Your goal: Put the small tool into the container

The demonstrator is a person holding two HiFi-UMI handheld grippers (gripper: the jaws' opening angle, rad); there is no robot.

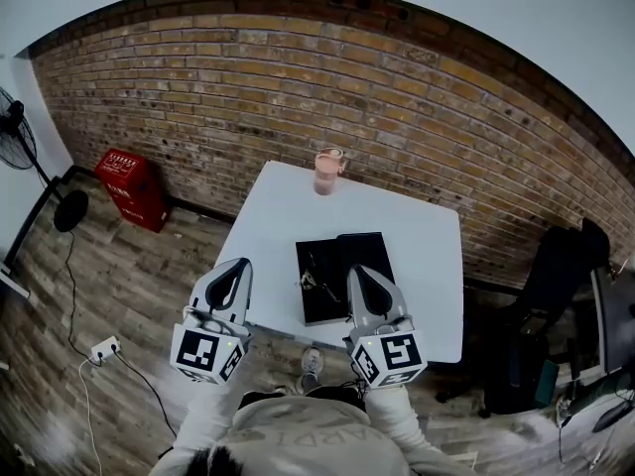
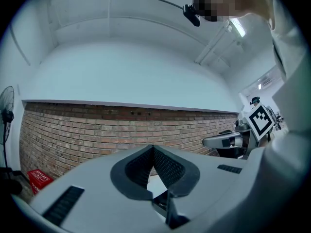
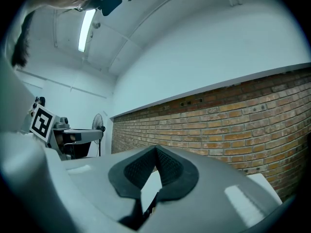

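Small tool (image 1: pixel 316 278) is, as best I can judge, the thin glinting piece that lies on the flat black container (image 1: pixel 323 303) near my edge of the worktop (image 1: pixel 422 256); it is too small in the head view for me to say whether it rests inside a compartment or only on top. My right hand-held gripper (image 1: pixel 362 274) hovers just beside it, over the container's right part, clenched with nothing between its ribbed pads (image 3: pixel 167 166), as its own view shows. My left hand-held gripper (image 1: pixel 234 271) hangs off the worktop's left corner, apart from the container, likewise clenched on nothing. I hold both low and close to my body, jaws pointed forward at the wall, so I take it that no grasp is under way; the right one is the better placed to reach the tool. The worktop is white and mostly bare, with a pink cup (image 1: pixel 327 172) at its far edge. Beyond it runs a brick wall (image 1: pixel 298 87); a red crate (image 1: pixel 131 184) and a fan (image 1: pixel 14 127) stand on the wooden floor (image 1: pixel 129 286) to the left.
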